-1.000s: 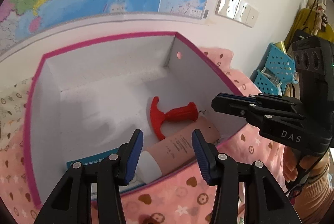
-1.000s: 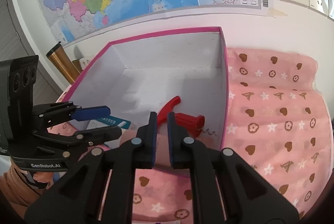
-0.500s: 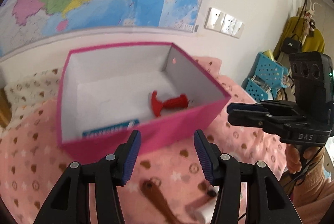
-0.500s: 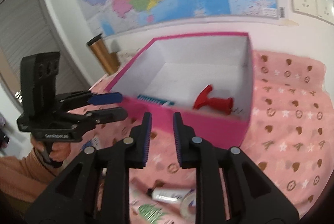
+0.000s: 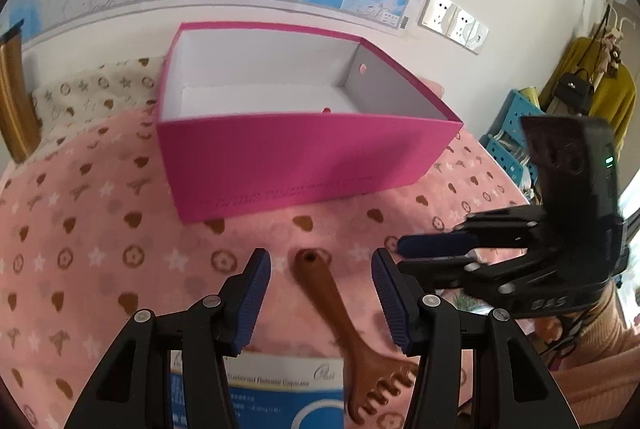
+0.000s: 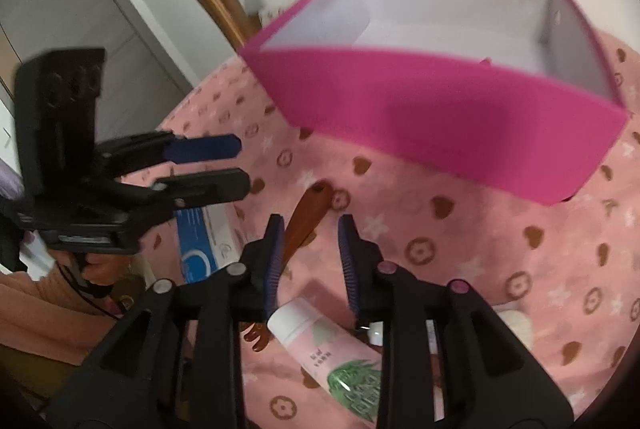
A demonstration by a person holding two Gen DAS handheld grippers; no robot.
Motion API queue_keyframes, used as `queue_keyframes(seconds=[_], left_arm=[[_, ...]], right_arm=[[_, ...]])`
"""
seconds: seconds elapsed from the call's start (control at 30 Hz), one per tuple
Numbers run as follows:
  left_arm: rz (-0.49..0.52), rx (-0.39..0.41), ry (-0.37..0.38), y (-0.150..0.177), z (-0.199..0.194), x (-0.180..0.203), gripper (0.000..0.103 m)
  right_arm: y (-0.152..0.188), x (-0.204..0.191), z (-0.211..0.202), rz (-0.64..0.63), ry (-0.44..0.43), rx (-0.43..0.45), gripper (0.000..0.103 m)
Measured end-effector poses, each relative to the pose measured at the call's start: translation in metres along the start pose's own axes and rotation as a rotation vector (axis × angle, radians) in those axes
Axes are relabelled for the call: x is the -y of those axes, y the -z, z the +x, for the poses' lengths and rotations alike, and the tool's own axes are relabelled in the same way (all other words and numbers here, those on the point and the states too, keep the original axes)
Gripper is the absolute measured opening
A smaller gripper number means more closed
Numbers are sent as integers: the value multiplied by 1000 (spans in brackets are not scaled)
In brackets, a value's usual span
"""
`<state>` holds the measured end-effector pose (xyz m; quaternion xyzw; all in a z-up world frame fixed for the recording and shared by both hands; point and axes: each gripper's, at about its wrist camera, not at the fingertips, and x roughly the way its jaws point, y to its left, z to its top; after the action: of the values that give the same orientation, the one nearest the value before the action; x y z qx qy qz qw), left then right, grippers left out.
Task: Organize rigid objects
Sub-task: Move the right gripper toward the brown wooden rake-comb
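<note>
The pink box (image 5: 304,161) (open-topped) is set toward the far edge of the pink patterned cloth (image 5: 80,229). The wooden comb (image 5: 340,313) is framed by the empty, parted left gripper (image 5: 320,289). The right gripper (image 6: 310,257), jaws just opening, is held empty over a pink tube (image 6: 336,353).

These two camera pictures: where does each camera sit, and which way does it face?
Left wrist view: sits on the left gripper, facing forward and down over its open fingers at the brown wooden comb and open pink cardboard box; the right gripper shows.
Right wrist view: sits on the right gripper, whose jaws have just been opening with nothing clamped, above a pink white-capped tube; the left gripper and a sleeve show.
Shared: box, comb, pink patterned cloth, blue-and-white carton.
</note>
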<state>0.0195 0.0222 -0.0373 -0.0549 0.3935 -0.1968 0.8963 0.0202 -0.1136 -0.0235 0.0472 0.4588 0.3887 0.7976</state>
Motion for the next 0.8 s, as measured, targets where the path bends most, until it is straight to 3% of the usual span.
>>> queue_keyframes(seconds=[0.23, 0.43, 0.8], left_arm=[[-70, -14, -5, 14, 0, -19, 54], [-91, -11, 3, 21, -1, -24, 54], [-92, -15, 23, 25, 0, -25, 54]], right_arm=[[0, -7, 34, 7, -1, -85, 30], [0, -15, 60, -4, 51, -147, 30], [-2, -25, 70, -42, 131, -125, 29]])
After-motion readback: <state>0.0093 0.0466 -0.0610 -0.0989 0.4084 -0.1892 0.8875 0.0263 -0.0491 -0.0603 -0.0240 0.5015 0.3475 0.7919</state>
